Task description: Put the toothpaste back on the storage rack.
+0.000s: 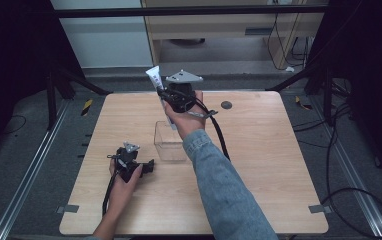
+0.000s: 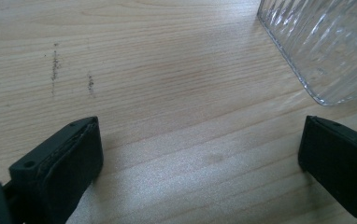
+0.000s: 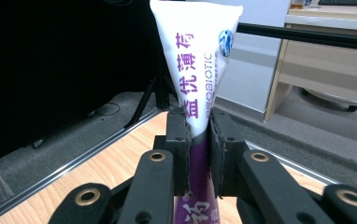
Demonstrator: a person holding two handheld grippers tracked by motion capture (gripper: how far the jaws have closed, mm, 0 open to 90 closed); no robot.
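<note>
I'm holding the toothpaste tube (image 3: 198, 70) in my right gripper (image 1: 171, 97), jaws clamped flat on both sides of the tube around its middle. The crimped end is pointing up and away from me; the purple lower part is running down between the jaws, and I can't see the cap end from the right gripper view. In the high view the tube (image 1: 154, 77) is raised above the far half of the table (image 1: 259, 165), tilted, just beyond the clear container (image 1: 169, 142).

My left gripper (image 1: 138, 166) is resting low on the table, just beside the container on its near-left side. Its jaws are standing wide apart with nothing between them, only bare wood; the ribbed clear container wall (image 2: 326, 46) is sitting ahead of them, to the right.

Step in hand, as I read it: carrying the tube toward the container, transport phase, not yet over the opening.

Next move probably calls for:
- bringing the tube back over the container mouth
- tipping it closer to vertical so the lower end clears the rim
- lowering before releasing, since the container looks light and may slide
- left gripper is placed well to steady the wall if needed
</note>
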